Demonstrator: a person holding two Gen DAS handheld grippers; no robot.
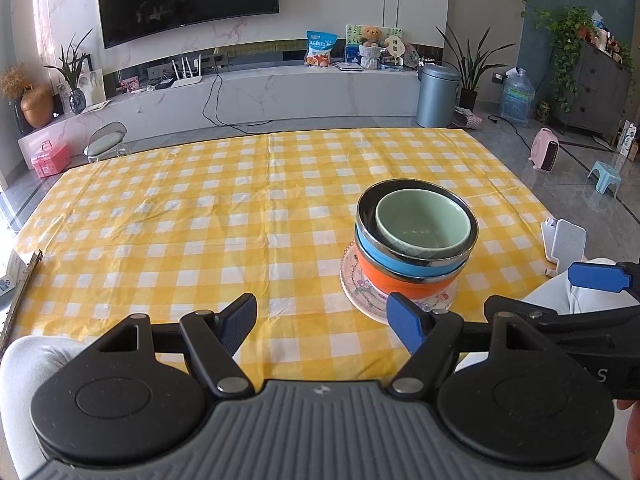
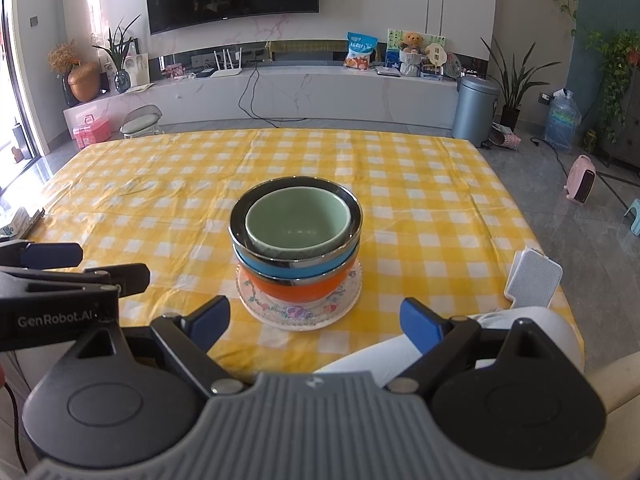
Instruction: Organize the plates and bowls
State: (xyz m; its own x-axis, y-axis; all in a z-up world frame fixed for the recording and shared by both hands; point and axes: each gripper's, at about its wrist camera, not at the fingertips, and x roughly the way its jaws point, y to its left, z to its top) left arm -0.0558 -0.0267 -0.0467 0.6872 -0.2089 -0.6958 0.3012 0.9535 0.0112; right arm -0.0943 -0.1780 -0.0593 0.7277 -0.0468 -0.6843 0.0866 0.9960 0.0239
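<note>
A stack stands on the yellow checked table: a green bowl (image 1: pixel 424 220) (image 2: pixel 298 220) nests in a blue steel-rimmed bowl (image 1: pixel 404 262) (image 2: pixel 292 266), which sits in an orange bowl (image 1: pixel 396 280) (image 2: pixel 296 288) on a floral plate (image 1: pixel 360 292) (image 2: pixel 300 314). My left gripper (image 1: pixel 324 324) is open and empty, near the table's front edge, left of the stack. My right gripper (image 2: pixel 316 324) is open and empty, just in front of the plate. The right gripper's blue fingertips (image 1: pixel 596 276) show at the right in the left wrist view.
A white phone stand (image 1: pixel 564 244) (image 2: pixel 534 280) sits at the table's right edge. A metal strip and a packet (image 1: pixel 16 280) (image 2: pixel 20 220) lie at the left edge. My knees show below the front edge. A TV console stands beyond the table.
</note>
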